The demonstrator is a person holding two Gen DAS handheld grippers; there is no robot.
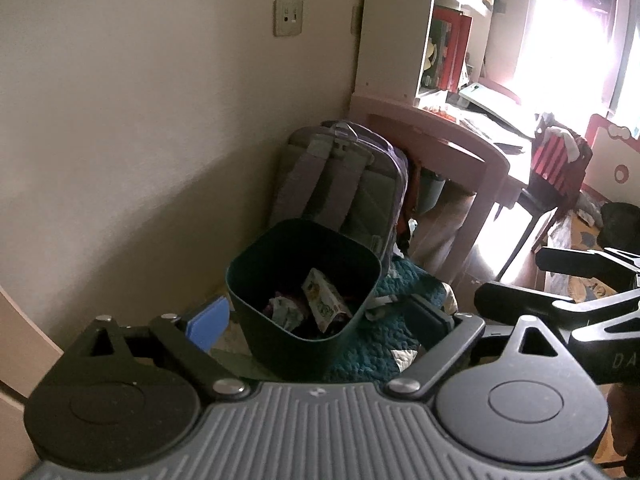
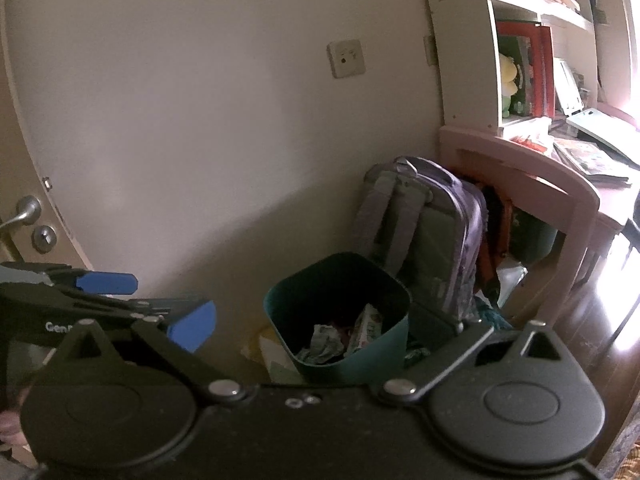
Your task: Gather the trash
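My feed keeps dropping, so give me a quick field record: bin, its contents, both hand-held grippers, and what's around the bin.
bin: dark teal bin on the floor near the wall, upright, no lid
contents: crumpled wrappers at the bottom, bin far from full
left hand-held gripper: open, holding nothing, bin between its fingers in view
right hand-held gripper: open, holding nothing, aimed at the bin
behind bin: backpack leaning by the desk
beside bin: paper on the floor

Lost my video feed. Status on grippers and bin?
Both grippers open, empty: left gripper, right gripper. Dark teal plastic bin holds crumpled wrappers. Nothing in the way.
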